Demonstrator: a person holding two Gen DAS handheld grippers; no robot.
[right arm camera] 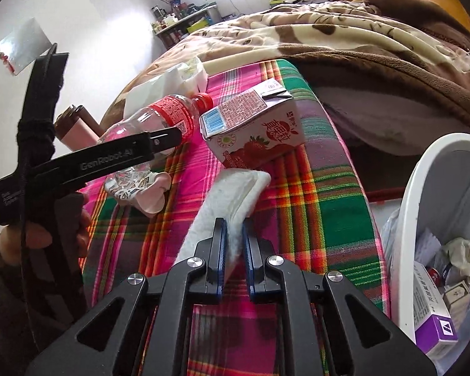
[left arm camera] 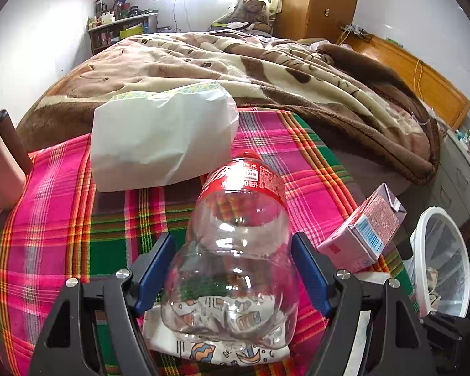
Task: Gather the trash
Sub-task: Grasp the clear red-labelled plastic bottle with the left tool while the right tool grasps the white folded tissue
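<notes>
A clear plastic bottle (left arm camera: 241, 219) with a red label lies on the plaid sheet (left arm camera: 62, 235), cap away from me. My left gripper (left arm camera: 234, 237) is open around its lower body, the blue pads close beside it on both sides. The bottle's base rests on a crumpled patterned wrapper (left arm camera: 216, 351). In the right wrist view my right gripper (right arm camera: 234, 224) is shut on the near end of a white tissue (right arm camera: 228, 194) that stretches toward a pink strawberry milk carton (right arm camera: 253, 128). The bottle (right arm camera: 169, 116) shows there too, with a left gripper finger (right arm camera: 125, 153) across it.
A white paper bag (left arm camera: 163, 144) lies behind the bottle. A white bin (right arm camera: 404, 219) holding boxes and paper stands off the bed's right edge. A pink flask (left arm camera: 0, 169) stands at the left. A brown blanket (left arm camera: 235, 62) covers the far bed.
</notes>
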